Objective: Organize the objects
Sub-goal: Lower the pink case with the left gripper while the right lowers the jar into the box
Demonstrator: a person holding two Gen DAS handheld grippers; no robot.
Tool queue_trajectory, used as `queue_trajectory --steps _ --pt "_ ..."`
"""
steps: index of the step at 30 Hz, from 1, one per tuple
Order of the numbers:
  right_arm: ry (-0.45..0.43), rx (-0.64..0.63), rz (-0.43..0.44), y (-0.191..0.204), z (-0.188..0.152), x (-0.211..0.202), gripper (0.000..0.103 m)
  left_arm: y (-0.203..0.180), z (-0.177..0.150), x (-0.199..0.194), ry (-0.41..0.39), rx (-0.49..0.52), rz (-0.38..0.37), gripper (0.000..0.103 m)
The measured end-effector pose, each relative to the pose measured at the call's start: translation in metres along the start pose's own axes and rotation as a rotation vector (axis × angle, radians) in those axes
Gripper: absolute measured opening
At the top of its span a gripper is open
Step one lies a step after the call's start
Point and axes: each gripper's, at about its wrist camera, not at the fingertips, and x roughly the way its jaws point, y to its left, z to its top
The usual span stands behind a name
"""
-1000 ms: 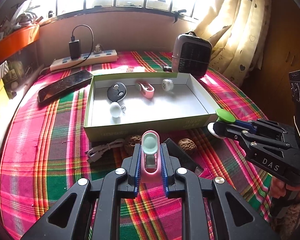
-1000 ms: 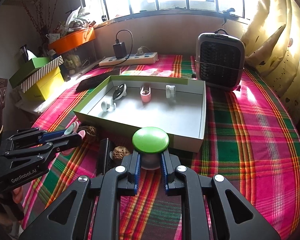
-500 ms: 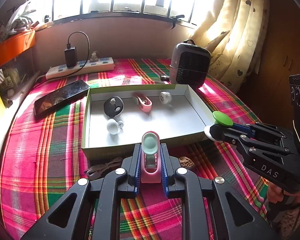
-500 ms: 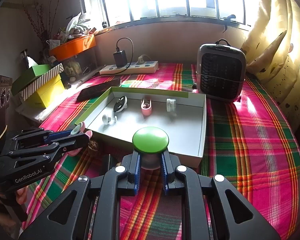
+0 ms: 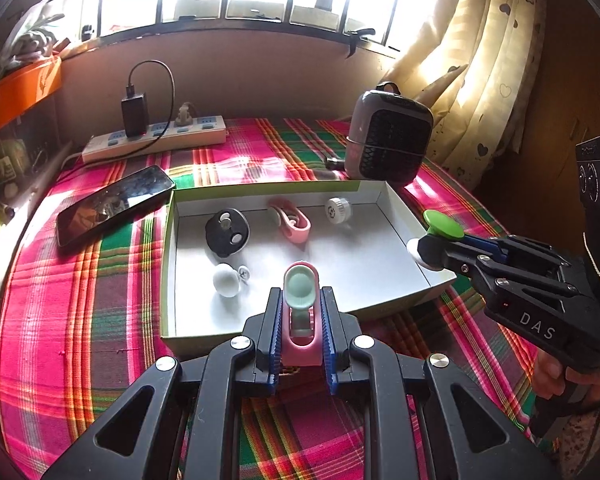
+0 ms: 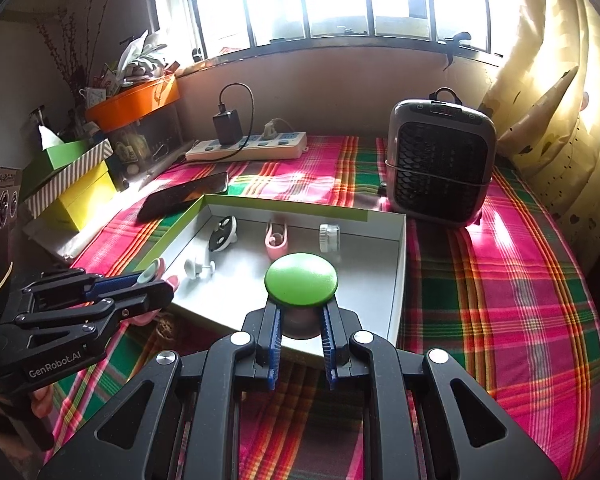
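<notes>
My left gripper (image 5: 300,308) is shut on a pink holder with a pale green cap (image 5: 299,288), held over the near edge of the shallow cardboard box (image 5: 168,280). My right gripper (image 6: 301,316) is shut on a green-topped knob (image 6: 301,279), above the box's near right wall (image 6: 398,280); in the left wrist view the right gripper (image 5: 428,246) hangs over the box's right rim. Inside the box lie a black disc (image 5: 227,232), a pink clip (image 5: 294,222), a white ribbed wheel (image 5: 337,210) and a white knob (image 5: 226,279).
A black phone (image 5: 114,204) lies left of the box on the plaid cloth. A power strip (image 5: 156,140) with a charger runs along the back wall. A grey heater (image 6: 440,164) stands behind the box's right corner. Boxes (image 6: 72,184) are stacked at the left.
Both grippers have moved forward with their objects, from in front of the box to over its near edge and right rim. The items on the cloth before the box are now hidden.
</notes>
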Motion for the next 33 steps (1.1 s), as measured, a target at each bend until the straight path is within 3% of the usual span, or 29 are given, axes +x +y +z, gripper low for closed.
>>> queue_trajectory --steps 12,33 --pt "0.009 0.018 -0.041 -0.018 0.022 0.024 0.018 0.003 0.015 0.023 0.018 0.006 0.012 0.016" --pt "0.085 -0.002 -0.085 -0.031 0.027 0.07 0.018 0.01 0.026 0.06 0.069 0.011 0.027 0.016"
